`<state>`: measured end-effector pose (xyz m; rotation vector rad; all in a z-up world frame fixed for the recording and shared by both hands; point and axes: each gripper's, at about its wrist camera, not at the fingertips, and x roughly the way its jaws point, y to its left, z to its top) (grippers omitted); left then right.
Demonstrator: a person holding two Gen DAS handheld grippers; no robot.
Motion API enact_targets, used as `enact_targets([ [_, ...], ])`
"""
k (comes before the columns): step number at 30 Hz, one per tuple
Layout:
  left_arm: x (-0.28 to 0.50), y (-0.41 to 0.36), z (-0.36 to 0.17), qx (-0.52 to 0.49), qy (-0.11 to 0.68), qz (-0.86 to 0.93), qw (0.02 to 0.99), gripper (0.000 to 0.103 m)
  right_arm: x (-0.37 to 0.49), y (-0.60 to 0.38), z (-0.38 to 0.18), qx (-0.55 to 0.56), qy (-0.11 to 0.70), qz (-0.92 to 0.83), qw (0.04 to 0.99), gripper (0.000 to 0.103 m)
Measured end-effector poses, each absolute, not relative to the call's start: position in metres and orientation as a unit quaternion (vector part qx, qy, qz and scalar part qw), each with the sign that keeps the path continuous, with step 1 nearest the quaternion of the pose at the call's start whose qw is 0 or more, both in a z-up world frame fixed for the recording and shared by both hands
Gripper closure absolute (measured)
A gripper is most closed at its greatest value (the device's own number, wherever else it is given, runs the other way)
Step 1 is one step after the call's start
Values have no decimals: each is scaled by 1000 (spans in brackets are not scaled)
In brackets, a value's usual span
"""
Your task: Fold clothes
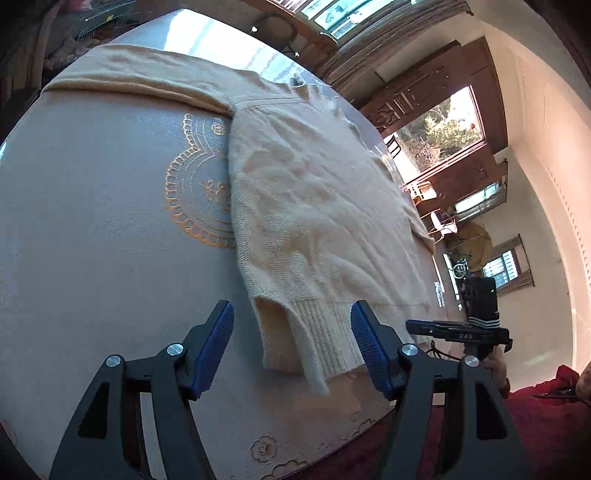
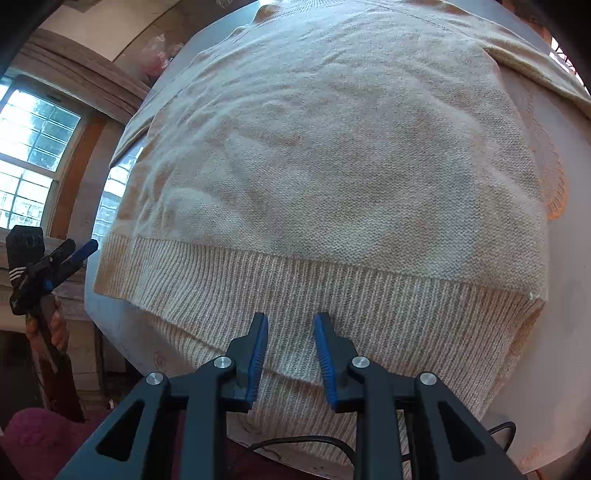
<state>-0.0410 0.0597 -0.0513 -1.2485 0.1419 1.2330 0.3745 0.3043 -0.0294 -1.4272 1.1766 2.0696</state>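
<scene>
The sweater (image 2: 332,166) runs past the top of the right wrist view, so its collar and shoulders are lost there, and its far sleeve is cut by the upper right corner. Its ribbed hem (image 2: 295,295) drops behind the right gripper (image 2: 290,354), so the lowest edge cannot be followed. In the left wrist view, the gold embroidery (image 1: 192,184) on the tablecloth (image 1: 92,240) slides under the sweater's side and only half its ring shows. Right of the sweater, the person's red sleeve (image 1: 535,413) is cropped by the picture's rim. Beyond the sweater's collar, small things on the far shelf (image 1: 92,22) are too dark and tiny to name.
</scene>
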Motion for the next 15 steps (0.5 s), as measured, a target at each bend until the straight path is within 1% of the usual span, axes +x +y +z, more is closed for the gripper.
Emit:
enact_targets([
  [5, -38, 50, -69, -528, 84, 537, 653, 33, 378, 305, -28, -506, 418, 733, 178, 76],
  [8, -38, 44, -81, -525, 90, 528, 661, 33, 367, 298, -30, -517, 400, 736, 174, 76],
  [15, -33, 45, -87, -531, 62, 483, 694, 33, 357, 297, -32, -532, 391, 729, 179, 76],
])
